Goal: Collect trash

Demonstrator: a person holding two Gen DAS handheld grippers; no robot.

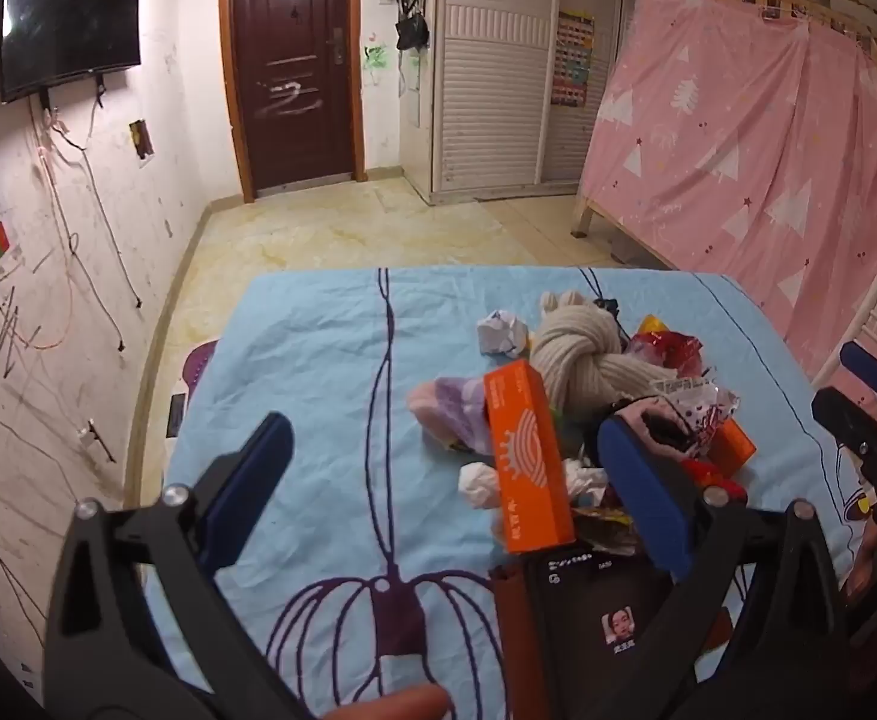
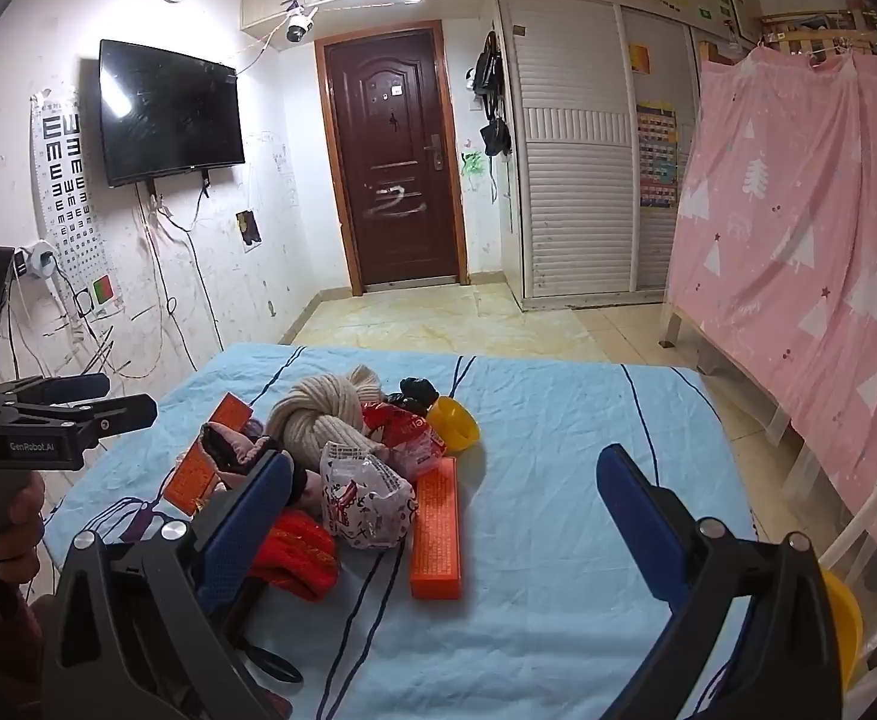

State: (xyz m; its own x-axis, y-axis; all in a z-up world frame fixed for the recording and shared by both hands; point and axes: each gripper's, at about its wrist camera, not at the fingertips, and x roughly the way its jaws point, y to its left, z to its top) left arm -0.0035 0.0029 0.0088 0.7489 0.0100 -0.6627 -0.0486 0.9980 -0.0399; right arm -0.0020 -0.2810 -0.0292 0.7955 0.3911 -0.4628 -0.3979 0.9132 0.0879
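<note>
A pile lies on the blue-clothed table (image 1: 318,360): an orange box (image 1: 528,456), crumpled white paper (image 1: 501,333), a beige yarn skein (image 1: 582,354), shiny wrappers (image 1: 672,348) and white tissue (image 1: 480,483). My left gripper (image 1: 444,468) is open and empty, just left of the pile. In the right wrist view the pile shows a clear printed bag (image 2: 366,495), a red wrapper (image 2: 402,429), a second orange box (image 2: 435,528), a yellow cup (image 2: 453,423) and a red knit item (image 2: 297,552). My right gripper (image 2: 444,504) is open and empty over the table.
A phone (image 1: 600,618) lies at the table's near edge by a brown case. A pink curtain (image 2: 798,252) hangs on a bed frame at the right. A door (image 2: 396,162), a wardrobe (image 2: 576,150) and a wall television (image 2: 168,114) stand beyond tiled floor.
</note>
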